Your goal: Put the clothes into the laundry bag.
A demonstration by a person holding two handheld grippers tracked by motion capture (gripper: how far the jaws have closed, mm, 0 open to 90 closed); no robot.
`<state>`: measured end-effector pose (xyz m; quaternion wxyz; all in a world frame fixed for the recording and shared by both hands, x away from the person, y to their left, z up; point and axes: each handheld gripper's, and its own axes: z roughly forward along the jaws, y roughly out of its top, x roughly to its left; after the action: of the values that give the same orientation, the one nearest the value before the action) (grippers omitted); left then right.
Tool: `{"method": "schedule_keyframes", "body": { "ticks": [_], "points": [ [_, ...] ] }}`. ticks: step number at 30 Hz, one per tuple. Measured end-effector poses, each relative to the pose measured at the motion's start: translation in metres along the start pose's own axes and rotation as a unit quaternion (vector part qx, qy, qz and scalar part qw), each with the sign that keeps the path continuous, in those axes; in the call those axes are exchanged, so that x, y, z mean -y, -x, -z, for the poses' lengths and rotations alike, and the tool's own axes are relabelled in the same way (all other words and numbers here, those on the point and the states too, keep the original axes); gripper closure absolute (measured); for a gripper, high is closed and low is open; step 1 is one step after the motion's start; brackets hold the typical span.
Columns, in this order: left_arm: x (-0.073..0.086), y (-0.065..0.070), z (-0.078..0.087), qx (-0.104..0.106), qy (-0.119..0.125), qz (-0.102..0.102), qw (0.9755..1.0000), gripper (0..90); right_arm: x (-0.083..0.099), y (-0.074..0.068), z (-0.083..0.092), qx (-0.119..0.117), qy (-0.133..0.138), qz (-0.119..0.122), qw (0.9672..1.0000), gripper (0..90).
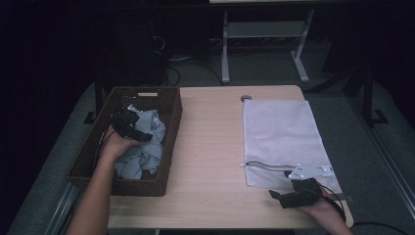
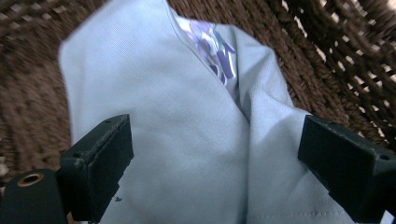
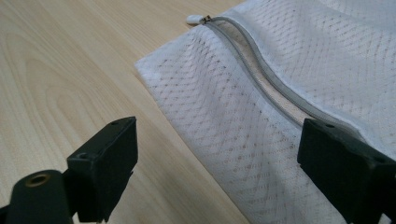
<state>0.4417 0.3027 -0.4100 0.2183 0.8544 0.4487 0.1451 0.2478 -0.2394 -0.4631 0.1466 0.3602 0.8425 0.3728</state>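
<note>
A dark woven basket (image 1: 100, 147) stands at the table's left and holds crumpled pale blue clothing (image 1: 147, 147). My left gripper (image 1: 128, 125) hovers over that pile, open, and the blue fabric (image 2: 187, 140) with a purple-printed patch (image 2: 212, 44) lies between and beyond its jaws. A white mesh laundry bag (image 1: 281, 134) lies flat at the right, its zipper (image 3: 261, 65) partly open along the near end. My right gripper (image 1: 288, 196) is open at the bag's near left corner (image 3: 224, 126), with nothing held.
The light wooden table (image 1: 210, 147) is bare between basket and bag. A small round hole (image 1: 245, 98) sits near its far edge. Beyond the table stand metal desk legs (image 1: 225, 49) and cables on a dark floor.
</note>
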Motion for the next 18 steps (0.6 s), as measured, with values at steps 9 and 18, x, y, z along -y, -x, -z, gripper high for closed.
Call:
{"method": "schedule_keyframes", "body": {
  "ticks": [9,18],
  "points": [
    [0.009,0.002,-0.023,-0.003,-0.051,-0.012,0.9986,9.5,0.0,-0.001,-0.001,-0.001,-0.003,0.002,1.0,11.6],
    [0.011,0.004,-0.027,-0.008,-0.049,-0.009,0.9987,9.6,0.0,-0.001,-0.002,-0.003,-0.007,0.002,1.0,11.6]
  ]
}}
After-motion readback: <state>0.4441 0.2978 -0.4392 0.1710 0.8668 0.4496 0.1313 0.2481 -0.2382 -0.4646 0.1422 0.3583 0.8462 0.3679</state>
